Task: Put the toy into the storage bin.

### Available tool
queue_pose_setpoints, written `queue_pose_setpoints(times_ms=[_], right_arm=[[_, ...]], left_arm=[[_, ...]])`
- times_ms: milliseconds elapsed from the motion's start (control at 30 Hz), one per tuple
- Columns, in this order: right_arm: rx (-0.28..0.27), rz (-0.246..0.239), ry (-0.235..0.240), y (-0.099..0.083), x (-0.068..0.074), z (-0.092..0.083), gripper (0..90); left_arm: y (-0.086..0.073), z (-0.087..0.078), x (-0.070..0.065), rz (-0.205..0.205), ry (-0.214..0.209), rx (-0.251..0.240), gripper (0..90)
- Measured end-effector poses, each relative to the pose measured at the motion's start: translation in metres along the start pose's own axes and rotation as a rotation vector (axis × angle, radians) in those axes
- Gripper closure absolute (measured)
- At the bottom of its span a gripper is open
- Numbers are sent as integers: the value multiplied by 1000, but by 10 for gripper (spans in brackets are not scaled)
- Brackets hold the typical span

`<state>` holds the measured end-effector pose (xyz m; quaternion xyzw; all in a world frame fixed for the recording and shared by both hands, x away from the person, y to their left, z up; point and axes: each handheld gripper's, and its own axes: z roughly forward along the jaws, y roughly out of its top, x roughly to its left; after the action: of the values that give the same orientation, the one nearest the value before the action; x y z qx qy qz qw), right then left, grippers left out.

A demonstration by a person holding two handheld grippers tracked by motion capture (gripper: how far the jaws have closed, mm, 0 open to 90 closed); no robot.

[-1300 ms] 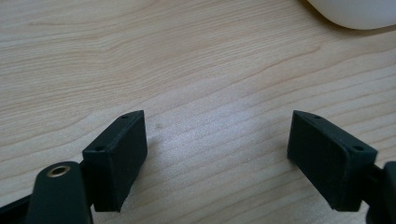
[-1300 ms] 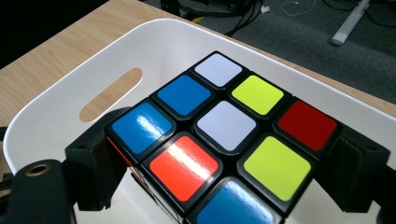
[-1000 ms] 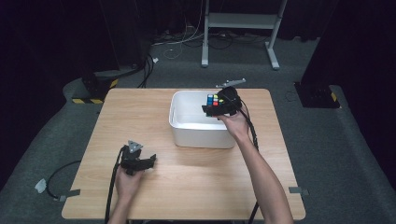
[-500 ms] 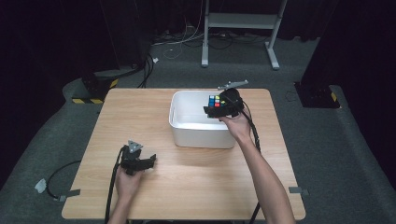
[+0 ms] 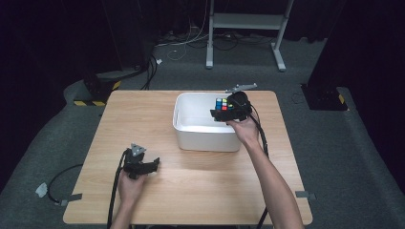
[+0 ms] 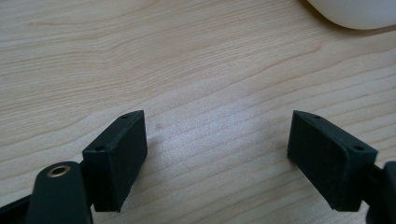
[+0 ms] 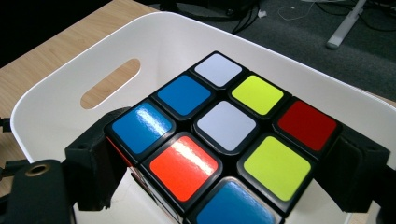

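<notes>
- A light wooden tabletop (image 5: 200, 191) stands on grey carpet in a dark room.
- Nearest us, our left gripper (image 5: 154, 165) rests low on the wood, its jaws wide apart with nothing between them.
- Farther off, our right gripper (image 5: 225, 112) is clamped on a colour cube (image 7: 224, 140), held above the white bin's (image 5: 191, 136) inside.

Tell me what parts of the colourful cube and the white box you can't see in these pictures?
- Puzzle cube: its underside and far sides are hidden in the right gripper view; the bottom edge cuts its near corner. In the high view it is too small to read the stickers.
- White bin: the right gripper and the cube cover part of its floor.
- Left gripper: the left gripper view's top edge cuts off most of the bin.
</notes>
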<state>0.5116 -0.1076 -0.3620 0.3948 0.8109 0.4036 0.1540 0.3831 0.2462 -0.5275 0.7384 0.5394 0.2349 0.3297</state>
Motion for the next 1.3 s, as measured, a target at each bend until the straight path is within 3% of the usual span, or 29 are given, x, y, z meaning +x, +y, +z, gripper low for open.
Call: queue_pose_setpoints(times_ms=[1300], right_arm=[[-20,-2,8,-11,0,-14,138]], left_arm=[[0,0,0,1,0,0,200]])
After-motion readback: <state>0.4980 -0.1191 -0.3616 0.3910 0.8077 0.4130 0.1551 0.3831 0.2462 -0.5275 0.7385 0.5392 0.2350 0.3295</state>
